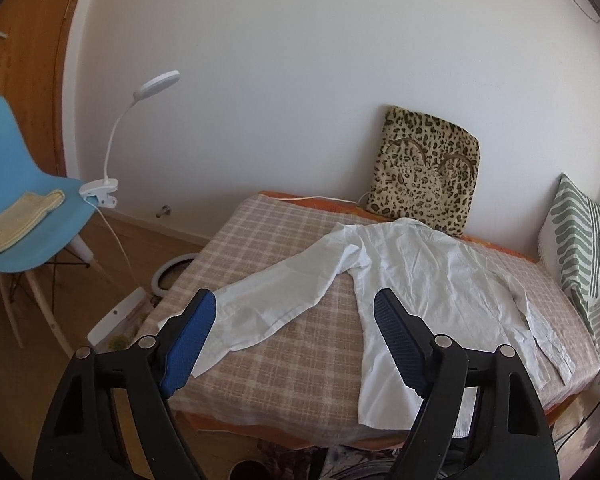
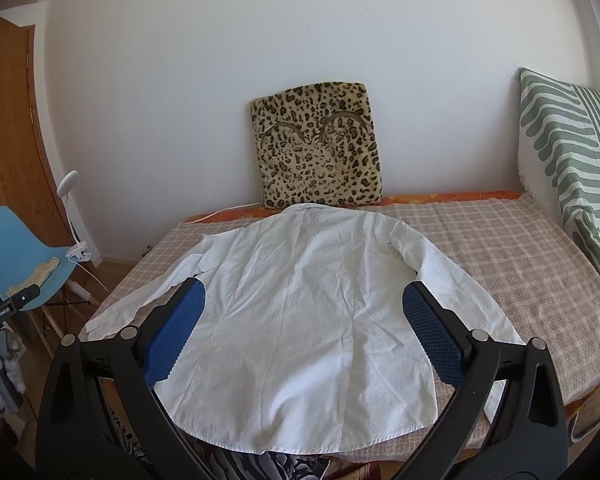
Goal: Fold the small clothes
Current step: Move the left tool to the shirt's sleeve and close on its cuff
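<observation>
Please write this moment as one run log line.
white shirt: flat on bed | left gripper: open, empty | right gripper: open, empty

We see a leopard-print square cushion [image 2: 318, 148] against the white wall; right of it a green-striped pillow [image 2: 568, 152], far left a blue plastic chair [image 1: 24, 196] bearing a white clip lamp [image 1: 112, 168].

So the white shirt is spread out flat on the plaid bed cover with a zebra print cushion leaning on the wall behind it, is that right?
Not quite. The cushion leaning on the wall behind the white shirt is leopard print, not zebra, as the right wrist view shows clearly. The rest stands: the shirt is spread out flat on the plaid bed cover.
</observation>
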Available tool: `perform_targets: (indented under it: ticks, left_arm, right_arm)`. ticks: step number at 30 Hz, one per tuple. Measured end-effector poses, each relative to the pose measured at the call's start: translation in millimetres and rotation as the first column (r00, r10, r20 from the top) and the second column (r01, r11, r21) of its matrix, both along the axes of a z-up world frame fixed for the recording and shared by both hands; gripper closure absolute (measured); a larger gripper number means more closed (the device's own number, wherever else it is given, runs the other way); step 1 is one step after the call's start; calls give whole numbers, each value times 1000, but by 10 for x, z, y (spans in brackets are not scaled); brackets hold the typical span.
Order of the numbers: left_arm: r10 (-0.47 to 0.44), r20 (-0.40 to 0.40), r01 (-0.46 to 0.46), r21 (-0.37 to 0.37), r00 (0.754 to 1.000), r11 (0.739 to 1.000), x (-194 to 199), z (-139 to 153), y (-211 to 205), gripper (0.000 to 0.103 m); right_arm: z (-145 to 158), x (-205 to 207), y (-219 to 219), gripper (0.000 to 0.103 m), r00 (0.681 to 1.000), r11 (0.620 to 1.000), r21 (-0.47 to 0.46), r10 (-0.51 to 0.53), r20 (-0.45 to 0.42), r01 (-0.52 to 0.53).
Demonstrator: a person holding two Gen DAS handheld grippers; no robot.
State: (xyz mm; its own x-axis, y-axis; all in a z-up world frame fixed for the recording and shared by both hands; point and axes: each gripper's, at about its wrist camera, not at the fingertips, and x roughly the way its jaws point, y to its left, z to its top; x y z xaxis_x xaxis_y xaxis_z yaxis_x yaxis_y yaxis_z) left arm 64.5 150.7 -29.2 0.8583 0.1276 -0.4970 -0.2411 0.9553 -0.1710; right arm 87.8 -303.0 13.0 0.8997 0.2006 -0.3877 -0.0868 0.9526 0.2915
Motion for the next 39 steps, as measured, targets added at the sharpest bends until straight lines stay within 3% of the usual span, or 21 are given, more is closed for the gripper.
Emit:
perform_targets:
  ticks: [10,14,19,22,28,32,39]
  left_arm:
    - [57,-142,-81,-171,988,982,276,-577,1200,47]
    - [19,-230,-72,-225,973,972,490,-950,1468,47]
    - [9,-304,-79,-221,953,972,749,-1321,1658,52]
    - [-19,-307,-50,-214,951,976,880,-1439,1690,54]
    - [-72,-318,13,-183,945,983,1038,-1574,1664,55]
    - [-73,-330,29,-138,941,990,1064,-1616,1668,55]
    - [-89,-363,53,-109,928,993,1084,-1681,1652,69]
  right_arm:
    - [384,968,834,21,979,983,35,185,-85,-183]
    - [430,1420,1184,27,962,972,58,235,-142,-229]
    - [392,1965,1595,32,922,950,121,308,-234,-286]
    - [367,2279,1882,36,903,943,124,330,-275,-307]
    - [234,3044,2558,37,855,931,121,364,-369,-344]
    - [65,3552,3086,44,809,918,138,393,-438,-371]
    - [-303,4141,3650,45,768,924,120,371,-522,-364]
